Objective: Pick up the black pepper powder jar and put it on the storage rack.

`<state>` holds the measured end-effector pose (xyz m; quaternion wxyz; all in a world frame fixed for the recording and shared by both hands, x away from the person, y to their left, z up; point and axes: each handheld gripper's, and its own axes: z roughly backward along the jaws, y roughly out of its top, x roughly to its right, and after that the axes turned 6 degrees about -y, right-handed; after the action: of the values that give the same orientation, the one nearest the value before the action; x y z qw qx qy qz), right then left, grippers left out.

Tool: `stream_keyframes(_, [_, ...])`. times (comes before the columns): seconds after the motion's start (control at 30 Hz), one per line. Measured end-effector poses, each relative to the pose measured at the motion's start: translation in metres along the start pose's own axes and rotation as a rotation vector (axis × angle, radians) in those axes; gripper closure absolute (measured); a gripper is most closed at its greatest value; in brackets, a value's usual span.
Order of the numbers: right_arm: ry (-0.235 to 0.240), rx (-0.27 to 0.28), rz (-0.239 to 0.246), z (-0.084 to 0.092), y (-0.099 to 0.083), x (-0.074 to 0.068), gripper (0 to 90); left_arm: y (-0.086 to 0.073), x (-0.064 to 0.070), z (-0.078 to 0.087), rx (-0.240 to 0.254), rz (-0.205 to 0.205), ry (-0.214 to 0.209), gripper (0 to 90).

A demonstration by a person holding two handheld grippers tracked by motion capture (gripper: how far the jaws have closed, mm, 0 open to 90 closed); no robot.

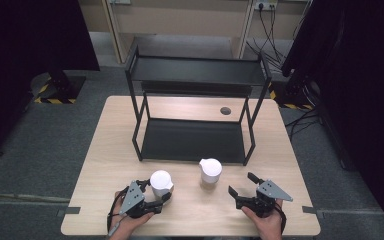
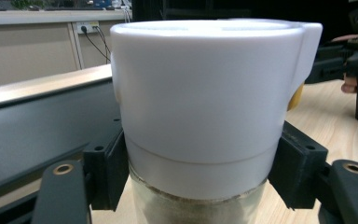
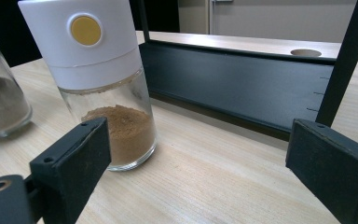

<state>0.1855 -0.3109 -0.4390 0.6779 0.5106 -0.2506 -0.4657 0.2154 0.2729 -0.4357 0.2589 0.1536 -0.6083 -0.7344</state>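
Observation:
Two glass spice jars with white caps stand on the wooden table in front of a black rack. My left gripper [image 1: 155, 191] is shut on the left jar [image 1: 161, 182]; in the left gripper view its pads [image 2: 107, 172] press on both sides of that jar [image 2: 200, 93], just under the cap, with pale powder below. My right gripper [image 1: 242, 183] is open, a little right of the right jar [image 1: 210, 171]. In the right gripper view the jaws stand wide apart with nothing between them. That jar [image 3: 102, 79] holds brown powder and has a yellow dot on its cap.
The two-tier black metal rack [image 1: 190, 140] stands at mid-table behind the jars, both shelves bare. A round cable hole [image 1: 225, 110] sits in the tabletop behind it. Grey floor surrounds the table; dark curtains hang at both sides.

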Motion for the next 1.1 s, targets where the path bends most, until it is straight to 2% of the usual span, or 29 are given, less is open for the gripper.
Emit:
stream_keyframes(0.17, [-0.002,0.001,-0.002,0.0,0.0,0.0,6.9,0.011,-0.001,-0.001,0.019,0.004,-0.005,30.3])
stream_keyframes(0.4, [-0.002,0.002,-0.002,0.0,0.0,0.0,6.8,0.025,0.003,-0.004,0.034,-0.011,0.022,30.3])
stream_keyframes(0.73, [-0.004,0.002,0.0,0.0,0.0,-0.001,6.8,0.045,0.008,-0.005,0.063,-0.022,0.074,30.4])
stream_keyframes(1.1, [-0.005,0.002,0.0,0.0,0.0,-0.001,6.9,0.059,0.01,-0.007,0.088,-0.031,0.13,30.3])
